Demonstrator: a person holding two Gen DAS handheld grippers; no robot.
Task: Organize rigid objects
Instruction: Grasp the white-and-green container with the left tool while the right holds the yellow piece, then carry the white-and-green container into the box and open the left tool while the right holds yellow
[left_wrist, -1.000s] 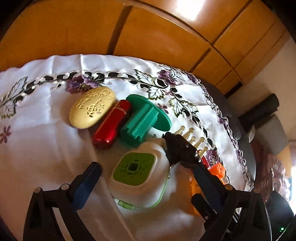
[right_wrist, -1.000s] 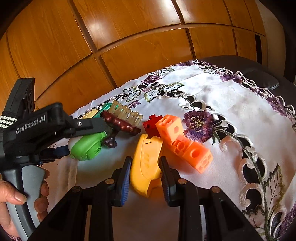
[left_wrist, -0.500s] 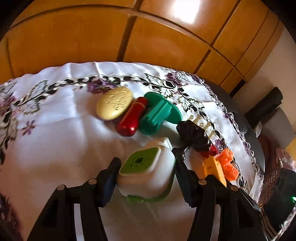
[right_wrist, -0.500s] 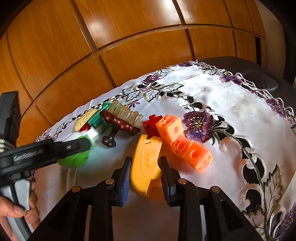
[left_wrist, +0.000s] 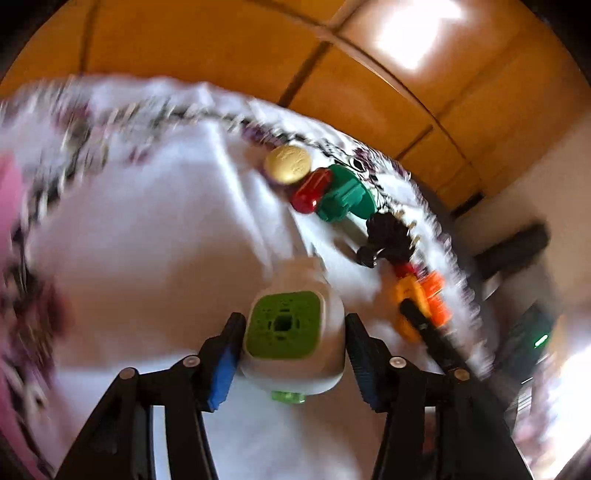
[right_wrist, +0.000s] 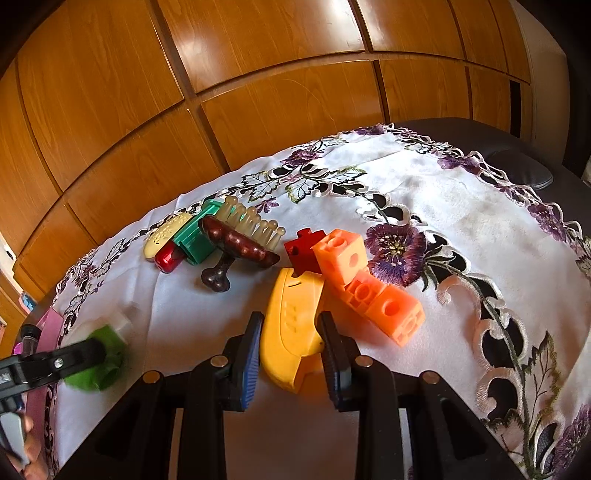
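My left gripper (left_wrist: 293, 326) has its jaws closing on a white device with a green grille (left_wrist: 286, 332), and both pads touch its sides. In the right wrist view that device (right_wrist: 101, 350) is blurred at the far left, apart from the other objects. My right gripper (right_wrist: 291, 323) is shut on a yellow plastic piece (right_wrist: 291, 321) lying on the white embroidered cloth (right_wrist: 424, 206). Orange cubes (right_wrist: 369, 288) and a red puzzle piece (right_wrist: 303, 251) lie against it. Further back sit a brown massage brush (right_wrist: 236, 243), a teal piece (right_wrist: 192, 236), a red capsule (right_wrist: 168, 258) and a cream oval case (right_wrist: 166, 232).
A wooden panelled wall (right_wrist: 258, 74) stands behind the table. A dark cushioned seat (right_wrist: 517, 166) lies past the cloth's far right edge. A pink object (right_wrist: 46, 332) and a person's hand (right_wrist: 22, 435) are at the left edge. Bare cloth stretches left of the group.
The left gripper's jaws closed in around the white and green device and carried it left, away from the brush and the group. The right gripper stayed put on the yellow piece.
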